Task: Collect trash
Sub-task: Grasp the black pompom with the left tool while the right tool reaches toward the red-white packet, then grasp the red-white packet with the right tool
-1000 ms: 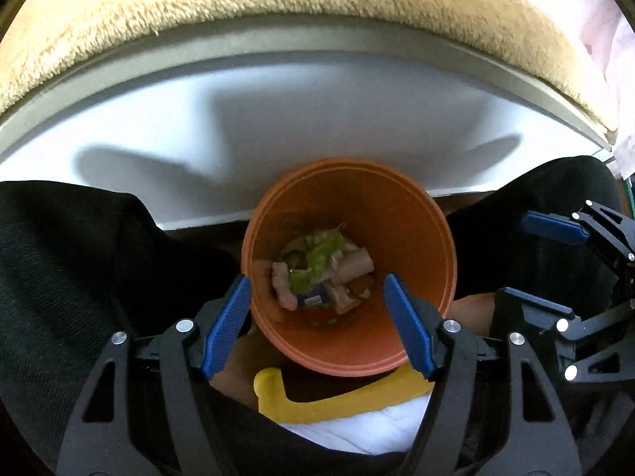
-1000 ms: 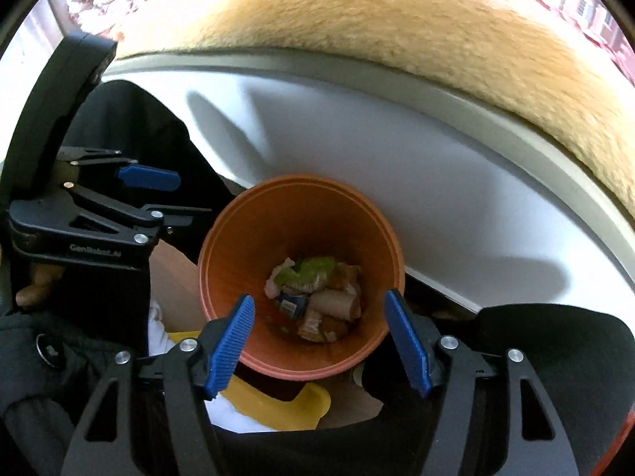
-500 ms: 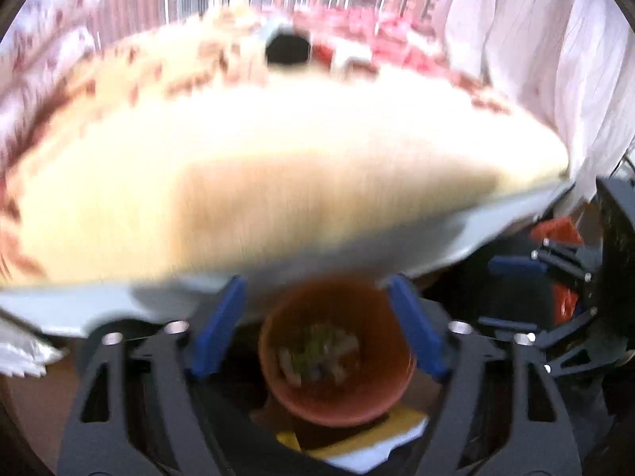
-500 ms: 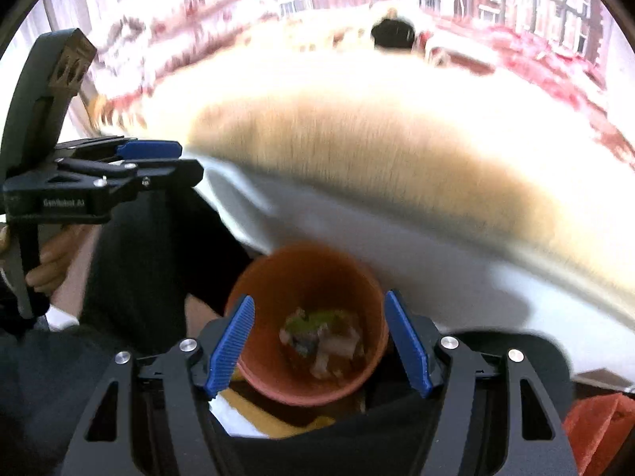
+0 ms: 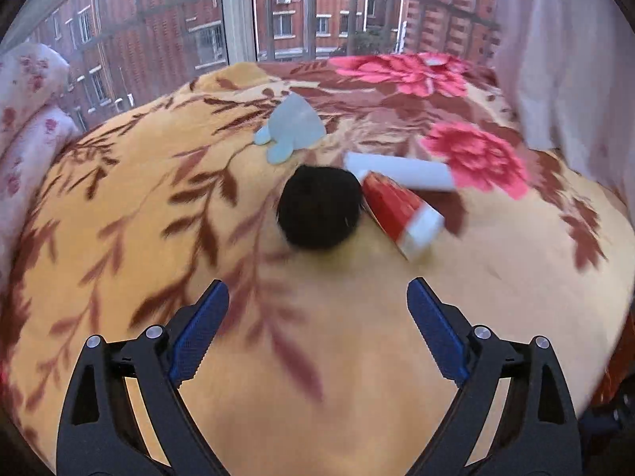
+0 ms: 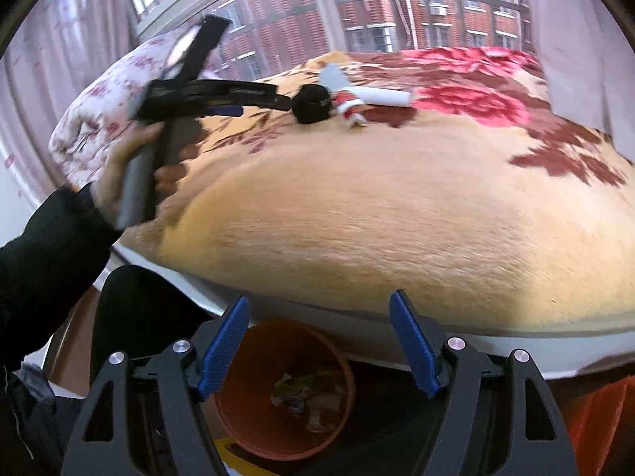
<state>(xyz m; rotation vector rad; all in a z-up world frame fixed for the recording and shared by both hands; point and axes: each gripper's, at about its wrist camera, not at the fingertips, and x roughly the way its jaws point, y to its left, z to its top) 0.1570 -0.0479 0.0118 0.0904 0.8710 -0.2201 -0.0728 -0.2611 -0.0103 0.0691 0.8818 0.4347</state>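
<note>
Trash lies on a floral blanket on the bed: a black round lump (image 5: 319, 208), a red and white crushed carton (image 5: 401, 210), a white paper roll (image 5: 399, 172) and a pale blue scrap (image 5: 291, 125). My left gripper (image 5: 317, 333) is open and empty, above the blanket short of the black lump. It also shows in the right wrist view (image 6: 222, 97), held out over the bed. My right gripper (image 6: 319, 347) is open and empty, above an orange bin (image 6: 254, 432) with scraps in it, beside the bed.
The bed's white frame edge (image 6: 397, 329) runs just beyond the bin. A flowered pillow (image 6: 107, 107) lies at the bed's left. A window with bars (image 5: 317, 12) stands behind the bed, a pale curtain (image 5: 563, 59) at the right.
Both grippers have risen from looking down into the orange bin. The left one has swung up over the bed toward the trash; the right one stays over the bin.
</note>
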